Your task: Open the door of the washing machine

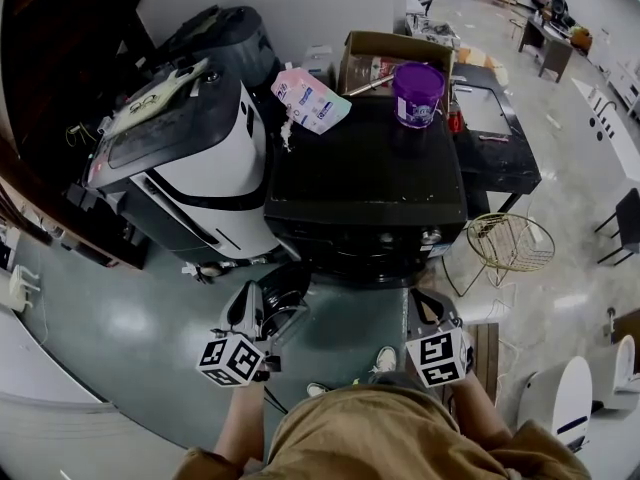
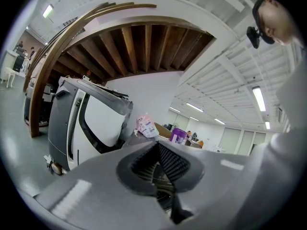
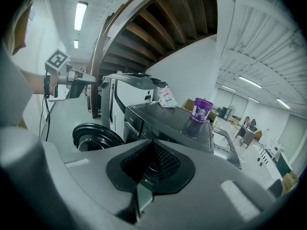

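The black front-loading washing machine (image 1: 365,183) stands in the middle of the head view. Its round door (image 1: 290,303) hangs swung open at its lower left front. In the right gripper view the door (image 3: 96,135) shows as a dark ring left of the machine (image 3: 163,123). My left gripper (image 1: 250,300) hovers just left of the door, shut with nothing between its pads (image 2: 158,147). It also shows in the right gripper view (image 3: 76,78), above the door and apart from it. My right gripper (image 1: 425,303) is in front of the machine's right side, shut and empty (image 3: 153,145).
A white and grey appliance (image 1: 190,158) leans against the washer's left side. On the washer's top lie a pink bag (image 1: 312,98) and a purple tub (image 1: 418,93), with a cardboard box (image 1: 385,53) behind. A wire basket (image 1: 510,240) and a black table (image 1: 495,138) stand at the right.
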`<state>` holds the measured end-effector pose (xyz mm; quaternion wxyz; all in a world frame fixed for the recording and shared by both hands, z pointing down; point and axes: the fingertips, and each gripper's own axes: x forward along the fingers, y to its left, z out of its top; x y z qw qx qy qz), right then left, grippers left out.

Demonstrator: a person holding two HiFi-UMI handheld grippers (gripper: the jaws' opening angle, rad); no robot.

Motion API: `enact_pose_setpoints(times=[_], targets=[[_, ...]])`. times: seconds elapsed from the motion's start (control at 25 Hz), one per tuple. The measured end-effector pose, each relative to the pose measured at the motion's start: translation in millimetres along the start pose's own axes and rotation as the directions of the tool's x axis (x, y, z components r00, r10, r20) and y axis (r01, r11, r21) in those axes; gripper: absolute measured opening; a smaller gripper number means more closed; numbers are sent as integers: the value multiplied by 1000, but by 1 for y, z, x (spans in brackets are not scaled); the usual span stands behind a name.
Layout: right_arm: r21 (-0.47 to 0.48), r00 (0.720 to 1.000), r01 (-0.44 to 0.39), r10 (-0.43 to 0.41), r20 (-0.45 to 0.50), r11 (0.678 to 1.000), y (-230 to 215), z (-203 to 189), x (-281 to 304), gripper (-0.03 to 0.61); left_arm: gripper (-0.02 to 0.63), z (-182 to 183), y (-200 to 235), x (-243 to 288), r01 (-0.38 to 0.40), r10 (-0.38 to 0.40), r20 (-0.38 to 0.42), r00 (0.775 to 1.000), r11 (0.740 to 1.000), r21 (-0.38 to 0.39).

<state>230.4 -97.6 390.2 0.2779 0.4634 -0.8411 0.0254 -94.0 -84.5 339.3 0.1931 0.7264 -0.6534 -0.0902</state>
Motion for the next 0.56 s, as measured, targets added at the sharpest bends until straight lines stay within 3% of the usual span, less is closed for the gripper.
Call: enact_pose_setpoints(times=[0.56], targets=[[-20,1000,-6,6,13,1000,-29,-3,6,5,60,-13,-20,24,0,0,-1,1000,1000,-3]])
